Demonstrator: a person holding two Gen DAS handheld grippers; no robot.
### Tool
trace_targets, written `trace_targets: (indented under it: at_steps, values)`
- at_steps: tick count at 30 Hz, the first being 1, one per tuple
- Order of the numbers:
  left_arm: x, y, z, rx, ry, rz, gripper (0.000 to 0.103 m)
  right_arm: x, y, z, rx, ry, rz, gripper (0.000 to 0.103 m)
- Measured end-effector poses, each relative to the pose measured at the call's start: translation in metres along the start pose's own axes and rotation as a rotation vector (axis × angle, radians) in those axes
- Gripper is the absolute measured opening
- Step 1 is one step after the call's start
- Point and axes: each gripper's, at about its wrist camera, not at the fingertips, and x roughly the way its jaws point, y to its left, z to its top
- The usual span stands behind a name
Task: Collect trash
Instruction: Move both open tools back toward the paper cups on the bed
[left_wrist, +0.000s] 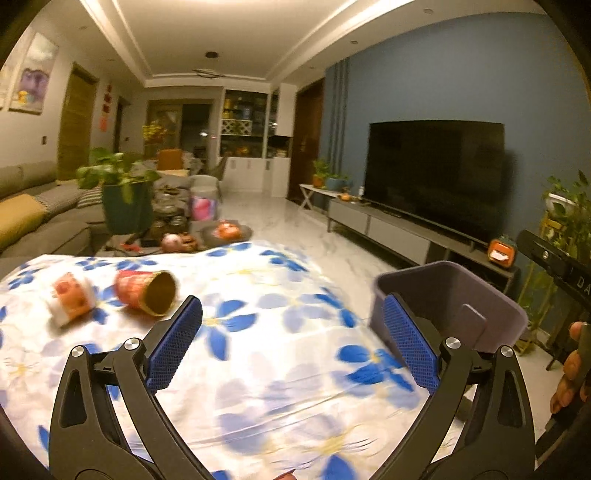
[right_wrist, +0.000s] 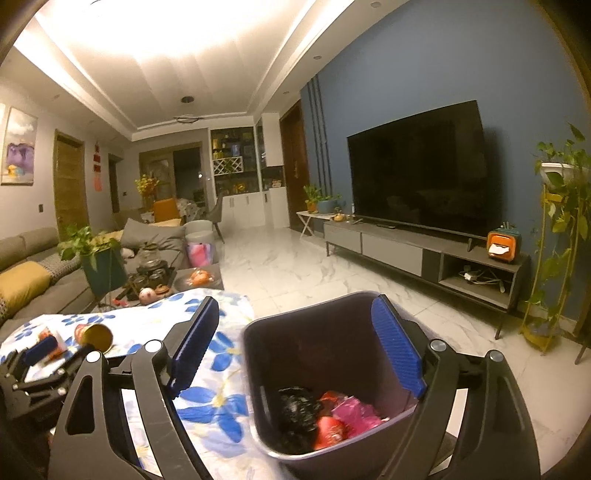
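both grippers' jaws wide, empty — paper cup (left_wrist: 147, 293) lies on floral cloth (left_wrist: 280, 354).

Dark television (right_wrist: 417, 166) on a grey console (right_wrist: 424, 254), sofa (right_wrist: 33, 266), potted plant (left_wrist: 122, 192).

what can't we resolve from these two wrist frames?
- Small white and orange item: motion-blurred in left wrist view; left gripper hides most of it in right wrist view.
- Bin contents: the black bag and pink wrapper show, anything beneath is buried.
- Bin's base: cut off by the frame edge, right wrist view.
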Motion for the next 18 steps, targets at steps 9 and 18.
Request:
trace_targets:
  at_steps: [9, 18]
  values:
    - [-0.038, 0.086, 0.001, -0.020, -0.025, 0.177, 0.097, -0.002, 0.067, -0.011, -0.041, 0.025, 0.133, 0.082]
    - [-0.069, 0.173, -0.005, -0.082, -0.040, 0.324, 0.097, 0.005, 0.157, -0.022, -0.100, 0.044, 0.280, 0.082]
